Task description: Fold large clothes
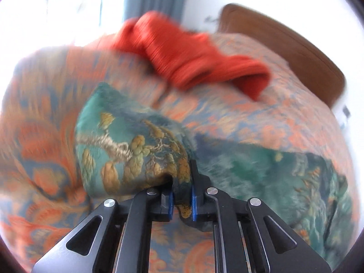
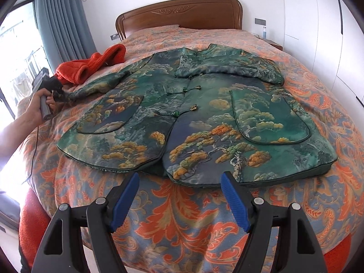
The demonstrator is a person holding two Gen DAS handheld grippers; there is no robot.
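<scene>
A green jacket (image 2: 188,118) with a pine and cloud print lies front up on the bed, collar toward the headboard. Its right sleeve is folded across the chest. Its left sleeve (image 2: 95,86) stretches out to the left. My left gripper (image 1: 182,201) is shut on the cuff of that sleeve (image 1: 127,141); it also shows in the right wrist view (image 2: 59,95), held by a hand. My right gripper (image 2: 179,195) is open and empty, just off the jacket's hem.
A red knitted garment (image 2: 93,64) lies bunched at the bed's left side, behind the sleeve; it also shows in the left wrist view (image 1: 193,54). The orange and blue bedspread (image 2: 182,223) covers the bed. A wooden headboard (image 2: 179,13) stands at the back, grey curtains (image 2: 61,22) at the left.
</scene>
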